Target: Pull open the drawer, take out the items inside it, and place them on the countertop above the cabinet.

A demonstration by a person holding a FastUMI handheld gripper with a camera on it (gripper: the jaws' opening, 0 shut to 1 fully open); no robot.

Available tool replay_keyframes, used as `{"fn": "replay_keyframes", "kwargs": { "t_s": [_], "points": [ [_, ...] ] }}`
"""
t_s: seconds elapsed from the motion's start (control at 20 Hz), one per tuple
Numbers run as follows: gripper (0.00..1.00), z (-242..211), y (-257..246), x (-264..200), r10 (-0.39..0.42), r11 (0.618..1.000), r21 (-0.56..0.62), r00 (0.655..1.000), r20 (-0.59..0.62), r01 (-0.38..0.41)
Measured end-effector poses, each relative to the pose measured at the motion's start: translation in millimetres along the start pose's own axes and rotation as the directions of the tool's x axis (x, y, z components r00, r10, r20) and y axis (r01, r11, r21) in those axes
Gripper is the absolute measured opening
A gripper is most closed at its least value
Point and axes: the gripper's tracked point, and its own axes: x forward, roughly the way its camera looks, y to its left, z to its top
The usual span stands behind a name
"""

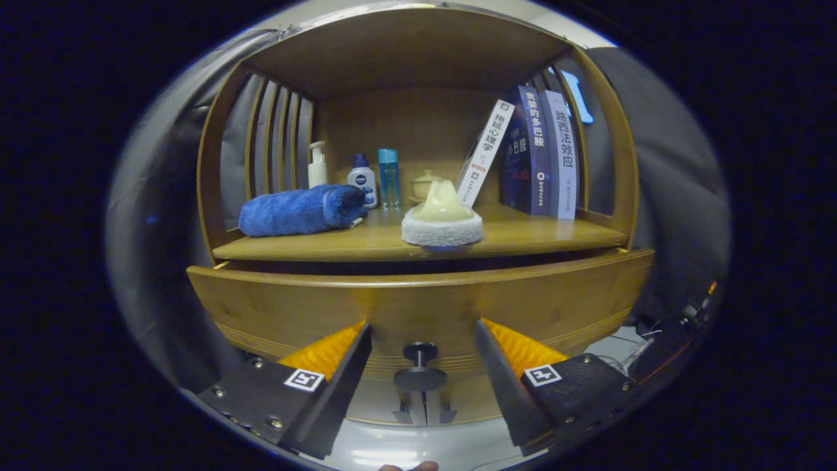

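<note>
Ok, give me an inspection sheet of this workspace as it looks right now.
Surface: wooden countertop, partly bare at front.
Job's things: drawer slightly open, contents hidden; knob between the fingers.
Clutter: blue towel, three bottles, scrubber, small pot, books.
Gripper: open, fingers either side of knob, not touching.
Cables: wires beside the cabinet.
Surroundings: slatted cabinet sides, grey cloth behind.

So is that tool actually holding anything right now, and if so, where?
Nothing is held. The tool is open, its fingers standing either side of the drawer knob without touching it.
</note>
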Motion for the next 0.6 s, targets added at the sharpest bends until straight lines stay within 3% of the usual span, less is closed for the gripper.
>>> {"fn": "replay_keyframes", "kwargs": {
  "t_s": [0.6],
  "points": [
    [0.95, 6.8, 2.4, 25.2, 0.002, 1.0, 0.025, 1.0, 0.012, -0.002]
  ]
}}
